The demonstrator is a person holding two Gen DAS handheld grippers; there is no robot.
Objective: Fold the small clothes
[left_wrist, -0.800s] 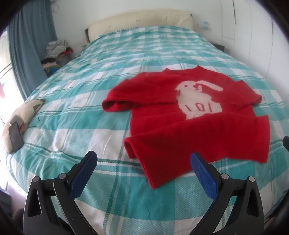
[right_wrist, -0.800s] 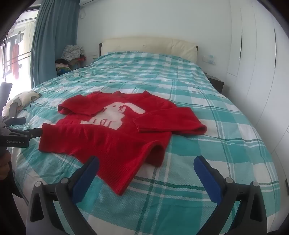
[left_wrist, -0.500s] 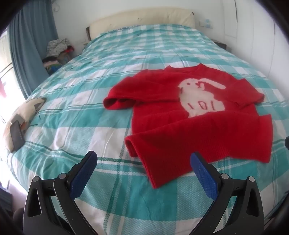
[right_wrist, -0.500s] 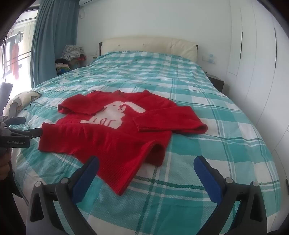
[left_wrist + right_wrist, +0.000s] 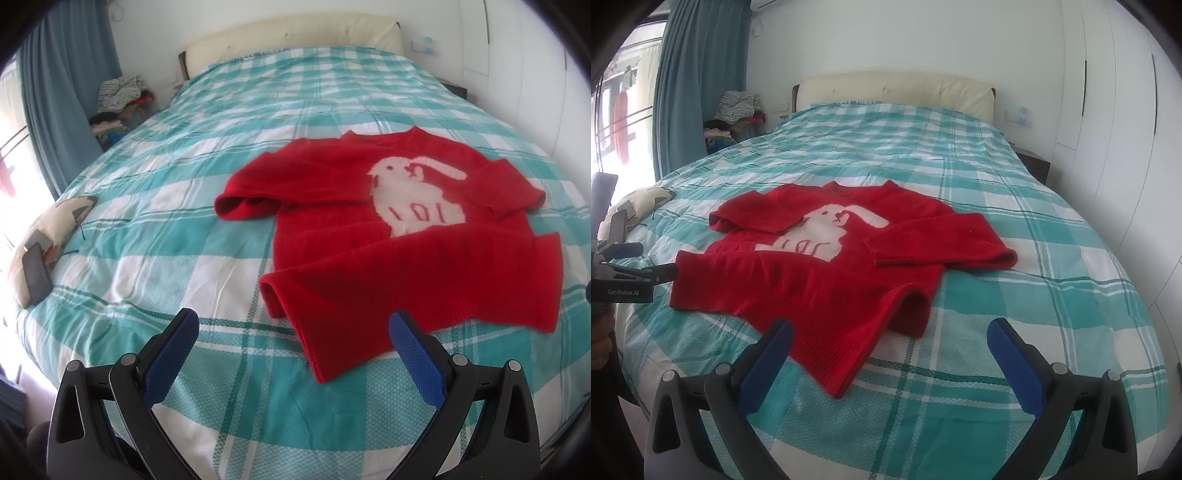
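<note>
A: What does your left wrist camera give you?

B: Your left gripper hangs over the near edge of the bed, its blue pads spread wide with nothing between them. The red sweater lies on the checked cover ahead and to the right, rabbit picture facing up, one sleeve folded across the chest, the hem turned up toward you. Its near corner sits just beyond the right pad. A pillow with a phone on it lies at the left edge.

A: And your right wrist camera?

B: Your right gripper is also wide open and empty above the cover. Here the sweater lies ahead and to the left, its near corner between the pads but farther off, untouched. Your left gripper shows at the left edge, close to the sweater's far hem corner.
</note>
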